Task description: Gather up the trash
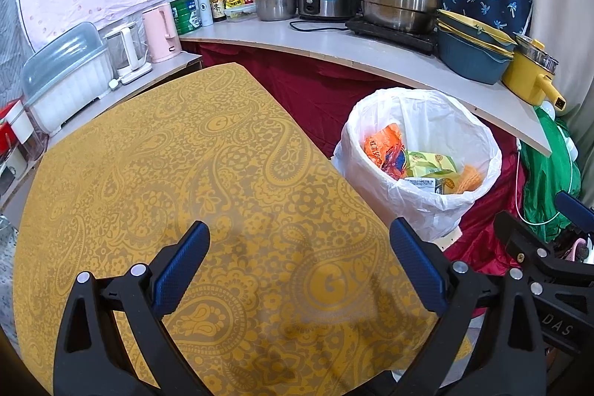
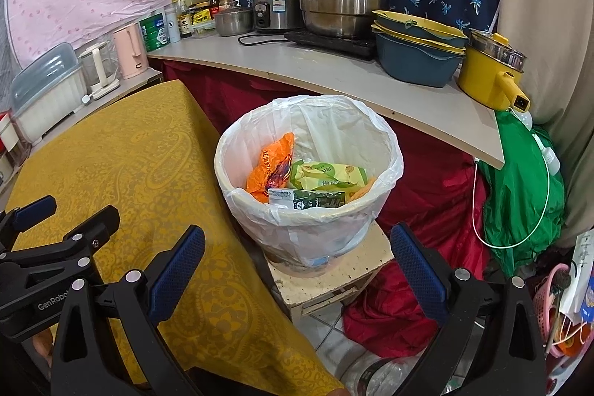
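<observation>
Both pairs of fingers spread wide, holding nothing. Bench [image 1: 156, 173] bare of trash. Wrappers [image 2: 315, 179] already in lined bin [image 2: 386, 173], ahead of right gripper [image 2: 297, 264], right-forward of left gripper [image 1: 300, 264]. Right nearer. Likely finished.

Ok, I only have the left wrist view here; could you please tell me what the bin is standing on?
Observer: The bin stands on a small cream stool.
Operator: Thanks. Is the right gripper carrying anything?
Observer: No, the right gripper has its jaws open and empty.
Operator: Is any trash left outside the bin?
Observer: Possibly: what looks like a clear plastic bottle lies on the floor by the table.
</observation>
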### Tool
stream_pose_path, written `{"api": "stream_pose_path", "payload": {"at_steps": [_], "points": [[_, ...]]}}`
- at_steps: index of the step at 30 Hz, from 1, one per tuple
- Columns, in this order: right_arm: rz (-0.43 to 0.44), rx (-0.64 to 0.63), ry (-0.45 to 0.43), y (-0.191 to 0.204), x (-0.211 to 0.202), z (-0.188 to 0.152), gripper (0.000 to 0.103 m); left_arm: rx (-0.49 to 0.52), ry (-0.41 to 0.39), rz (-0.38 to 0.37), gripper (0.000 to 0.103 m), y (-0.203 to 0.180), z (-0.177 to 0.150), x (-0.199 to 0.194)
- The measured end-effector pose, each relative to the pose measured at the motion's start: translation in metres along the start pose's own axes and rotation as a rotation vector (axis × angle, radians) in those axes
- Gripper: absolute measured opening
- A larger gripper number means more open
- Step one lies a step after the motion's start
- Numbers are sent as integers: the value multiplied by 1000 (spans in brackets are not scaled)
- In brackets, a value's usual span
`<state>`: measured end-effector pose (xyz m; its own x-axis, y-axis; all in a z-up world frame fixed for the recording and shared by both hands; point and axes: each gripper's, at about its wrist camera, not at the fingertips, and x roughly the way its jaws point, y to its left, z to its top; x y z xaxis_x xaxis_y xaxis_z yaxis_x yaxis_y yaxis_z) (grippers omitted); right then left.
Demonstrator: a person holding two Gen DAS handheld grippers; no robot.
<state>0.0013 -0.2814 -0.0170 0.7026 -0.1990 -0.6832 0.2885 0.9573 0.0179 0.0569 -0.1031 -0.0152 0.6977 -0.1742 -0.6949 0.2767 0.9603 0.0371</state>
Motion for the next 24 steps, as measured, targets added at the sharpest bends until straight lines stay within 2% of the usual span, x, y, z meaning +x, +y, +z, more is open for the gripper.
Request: {"api": "stream_pose_path", "payload": {"at_steps": [24], "points": [[-1, 0, 1, 1, 0, 0, 96, 10, 15, 16, 93, 1, -3, 4]]}}
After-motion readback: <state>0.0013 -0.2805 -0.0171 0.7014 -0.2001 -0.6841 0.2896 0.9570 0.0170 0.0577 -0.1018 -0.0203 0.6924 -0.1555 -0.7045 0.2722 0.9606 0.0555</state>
